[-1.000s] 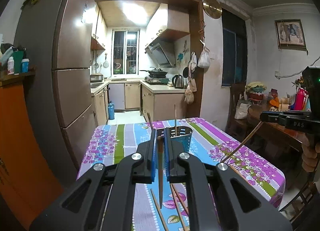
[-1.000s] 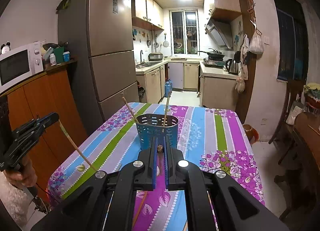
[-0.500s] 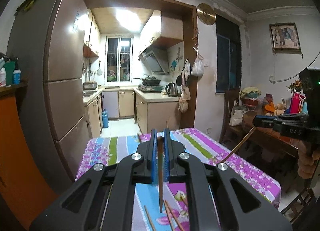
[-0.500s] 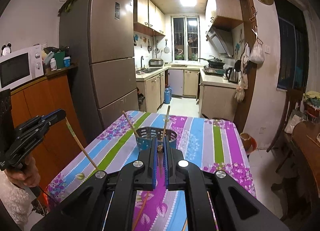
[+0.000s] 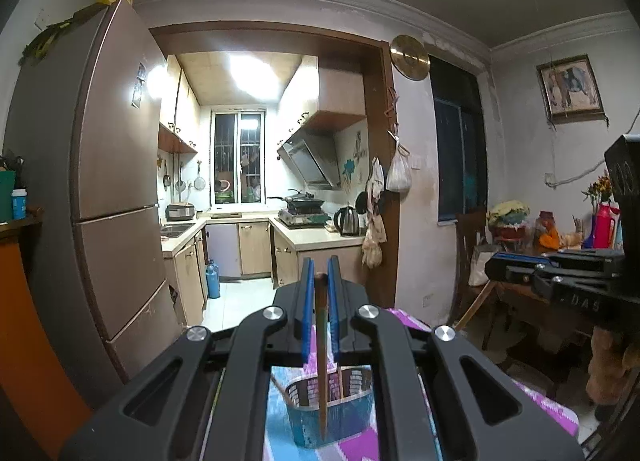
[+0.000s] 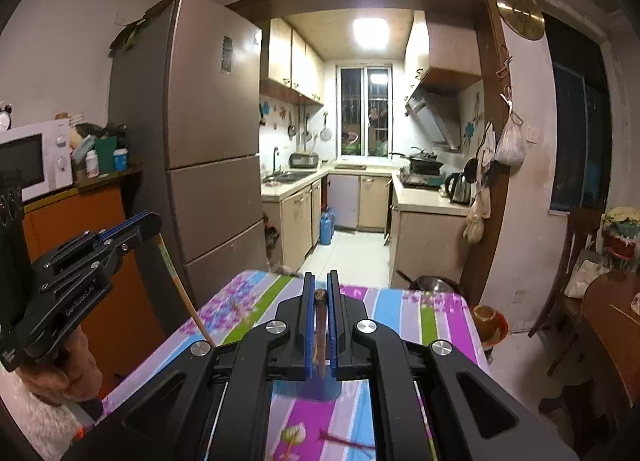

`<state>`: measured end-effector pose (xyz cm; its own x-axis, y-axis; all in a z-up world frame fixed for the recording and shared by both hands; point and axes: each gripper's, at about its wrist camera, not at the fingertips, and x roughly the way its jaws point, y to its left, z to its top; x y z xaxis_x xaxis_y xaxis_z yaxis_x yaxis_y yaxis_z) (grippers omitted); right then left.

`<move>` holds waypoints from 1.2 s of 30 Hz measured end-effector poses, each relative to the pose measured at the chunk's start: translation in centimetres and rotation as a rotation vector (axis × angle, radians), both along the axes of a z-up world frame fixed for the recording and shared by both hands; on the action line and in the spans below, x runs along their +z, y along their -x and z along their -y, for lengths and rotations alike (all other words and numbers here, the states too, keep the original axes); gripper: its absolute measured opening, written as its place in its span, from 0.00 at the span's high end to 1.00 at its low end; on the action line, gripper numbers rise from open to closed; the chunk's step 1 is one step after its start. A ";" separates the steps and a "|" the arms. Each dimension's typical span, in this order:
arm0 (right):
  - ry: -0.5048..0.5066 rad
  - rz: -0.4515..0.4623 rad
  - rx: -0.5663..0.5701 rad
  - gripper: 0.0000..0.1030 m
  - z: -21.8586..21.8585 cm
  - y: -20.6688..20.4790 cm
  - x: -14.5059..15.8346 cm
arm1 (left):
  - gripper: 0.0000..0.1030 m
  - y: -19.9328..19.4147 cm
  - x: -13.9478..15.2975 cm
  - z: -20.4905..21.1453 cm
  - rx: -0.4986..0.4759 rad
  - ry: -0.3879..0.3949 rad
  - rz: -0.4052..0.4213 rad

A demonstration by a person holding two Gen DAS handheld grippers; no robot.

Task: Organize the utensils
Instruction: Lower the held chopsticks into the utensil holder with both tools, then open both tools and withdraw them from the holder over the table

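Below your left gripper (image 5: 320,279) sits the blue perforated utensil holder (image 5: 332,417) on the striped floral tablecloth (image 6: 400,303), seen through the gap in the gripper's frame. Inside it you can make out at least one thin stick standing upright and another leaning out over its left rim; beyond that its contents are hard to tell.

Your left gripper is pinched tight on a dark brown chopstick (image 5: 321,361), gripped near its top end between the blue pads. The stick hangs straight down from the jaws, and in the left wrist view its tip lies over the front wall of the holder; whether it is inside the rim or only in front of it you cannot tell from here.

Your right gripper (image 6: 320,293) is likewise clamped narrow on its own chopstick (image 6: 321,335), held near the blunt top end and pointing down toward the tablecloth. In the right wrist view only a blurred blue patch shows under the frame, so the holder's place relative to that stick is unclear.

From the right wrist view you see the left gripper off to the left, its chopstick slanting down toward the table edge
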<state>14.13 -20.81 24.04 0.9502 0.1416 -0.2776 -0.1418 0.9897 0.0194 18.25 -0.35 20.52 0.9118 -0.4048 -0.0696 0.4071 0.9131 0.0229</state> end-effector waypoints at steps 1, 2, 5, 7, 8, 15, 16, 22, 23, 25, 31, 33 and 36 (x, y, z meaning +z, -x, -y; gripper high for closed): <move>-0.008 0.005 -0.003 0.93 0.1 -0.7 0.1 | 0.95 -0.5 0.2 0.2 0.001 0.002 0.006; -0.012 0.010 -0.006 0.93 0.2 -1.4 0.2 | 0.95 -0.8 0.3 0.3 0.001 0.004 0.011; -0.029 0.018 -0.018 0.93 0.4 -3.4 0.3 | 0.95 -2.6 0.8 1.1 0.007 0.008 0.032; -0.038 0.024 -0.025 0.93 0.7 -4.6 0.2 | 0.95 -3.7 0.9 1.5 0.014 0.009 0.038; -0.048 0.025 -0.030 0.93 0.8 -5.3 0.1 | 0.95 -4.1 0.9 1.7 0.018 0.012 0.040; -0.096 -0.031 -0.061 0.93 1.3 -10.3 -2.6 | 0.95 -8.6 -1.3 2.5 0.039 0.022 -0.006; -0.102 -0.045 -0.063 0.93 1.4 -10.8 -3.1 | 0.95 -9.2 -2.0 2.8 0.044 0.013 -0.022; -0.118 -0.113 -0.053 0.93 1.1 -13.2 -5.9 | 0.95 -11.2 -6.0 3.5 0.049 -0.040 -0.106; -0.116 -0.123 -0.051 0.93 1.0 -13.5 -6.4 | 0.95 -11.4 -6.6 3.5 0.051 -0.046 -0.121; -0.118 -0.142 -0.045 0.93 0.8 -14.0 -7.1 | 0.95 -12.2 -7.5 3.5 0.052 -0.045 -0.155; -0.133 -0.211 -0.057 0.92 1.0 -15.0 -9.2 | 0.95 -13.8 -10.4 3.0 0.079 -0.041 -0.262; -0.142 -0.208 -0.068 0.89 1.3 -14.7 -9.2 | 0.95 -13.8 -10.7 2.5 0.096 -0.026 -0.275; -0.141 -0.188 -0.073 0.83 1.9 -13.4 -8.5 | 0.95 -13.6 -10.3 1.5 0.099 0.000 -0.285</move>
<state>27.56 -22.67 15.52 0.8928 0.1247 -0.4329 -0.0513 0.9828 0.1772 31.82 -1.84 10.20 0.8906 -0.3146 -0.3286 0.3059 0.9488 -0.0791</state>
